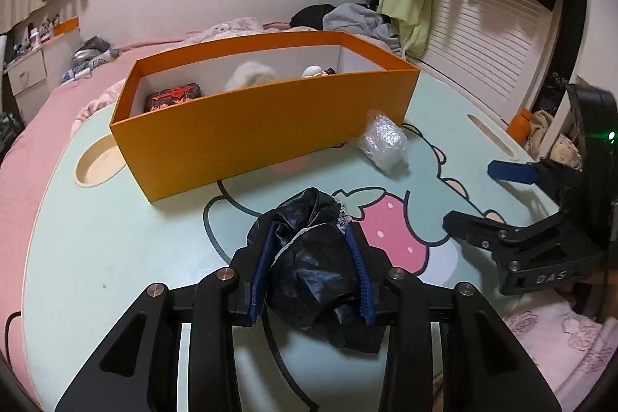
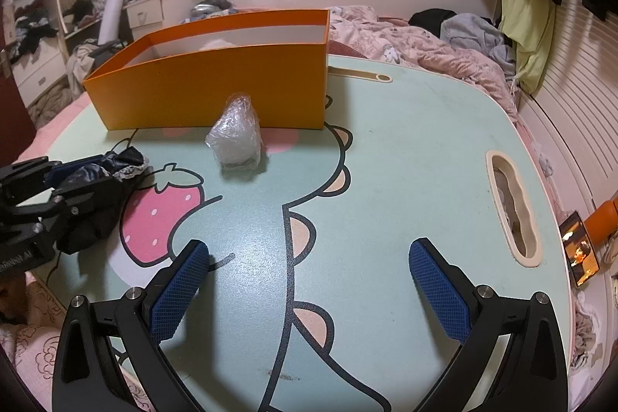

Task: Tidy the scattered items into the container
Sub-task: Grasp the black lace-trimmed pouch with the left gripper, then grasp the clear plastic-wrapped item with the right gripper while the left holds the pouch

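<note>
An orange box [image 1: 247,138] stands on the pale green cartoon table [image 1: 116,242]; it also shows in the right wrist view [image 2: 216,91]. Inside lie a red-and-black item [image 1: 174,95], a white fluffy item [image 1: 251,74] and a small white figure [image 1: 314,71]. My left gripper [image 1: 311,265] is shut on a crumpled black garment with lace trim [image 1: 313,273], low over the table; it appears at the left of the right wrist view [image 2: 96,195]. A clear plastic-wrapped bundle [image 2: 235,136] lies in front of the box. My right gripper [image 2: 309,277] is open and empty above the table.
A round cup recess [image 1: 94,165] sits left of the box. A slot [image 2: 513,211] is cut in the table's right side. A pink bed with rumpled bedding [image 2: 425,45] surrounds the table. A phone [image 2: 581,253] lies at the right edge.
</note>
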`<state>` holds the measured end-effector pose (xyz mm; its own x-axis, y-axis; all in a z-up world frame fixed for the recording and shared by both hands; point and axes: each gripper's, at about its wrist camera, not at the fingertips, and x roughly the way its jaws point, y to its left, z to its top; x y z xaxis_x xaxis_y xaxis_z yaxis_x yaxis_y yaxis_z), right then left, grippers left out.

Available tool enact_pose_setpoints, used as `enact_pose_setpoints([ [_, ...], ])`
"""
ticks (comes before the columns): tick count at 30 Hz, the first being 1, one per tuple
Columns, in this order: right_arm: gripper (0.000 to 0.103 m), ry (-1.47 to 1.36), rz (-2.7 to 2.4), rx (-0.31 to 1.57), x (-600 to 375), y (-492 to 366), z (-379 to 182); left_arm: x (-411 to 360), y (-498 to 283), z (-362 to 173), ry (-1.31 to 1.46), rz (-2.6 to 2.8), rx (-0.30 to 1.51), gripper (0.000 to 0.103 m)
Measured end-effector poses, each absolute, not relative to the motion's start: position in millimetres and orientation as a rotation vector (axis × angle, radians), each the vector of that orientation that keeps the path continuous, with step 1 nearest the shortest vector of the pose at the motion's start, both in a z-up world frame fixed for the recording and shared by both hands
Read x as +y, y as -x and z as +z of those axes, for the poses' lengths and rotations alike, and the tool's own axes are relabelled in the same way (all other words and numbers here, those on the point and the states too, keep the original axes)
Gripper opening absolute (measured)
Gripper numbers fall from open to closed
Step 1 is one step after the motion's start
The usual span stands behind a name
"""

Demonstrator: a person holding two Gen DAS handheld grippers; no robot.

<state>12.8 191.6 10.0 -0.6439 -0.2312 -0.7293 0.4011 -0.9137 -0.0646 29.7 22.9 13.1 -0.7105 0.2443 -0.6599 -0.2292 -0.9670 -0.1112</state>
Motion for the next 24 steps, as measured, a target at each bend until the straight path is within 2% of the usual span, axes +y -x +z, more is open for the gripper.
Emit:
enact_pose_setpoints([
  [18, 0.103, -1.04, -2.508, 0.239, 187, -3, 24, 25, -28, 10, 1.023, 2.703, -0.032, 0.041],
  [24, 0.101, -1.043, -2.459, 0.271, 167, 11, 30, 26, -29, 9, 1.02, 2.709, -0.022, 0.041],
])
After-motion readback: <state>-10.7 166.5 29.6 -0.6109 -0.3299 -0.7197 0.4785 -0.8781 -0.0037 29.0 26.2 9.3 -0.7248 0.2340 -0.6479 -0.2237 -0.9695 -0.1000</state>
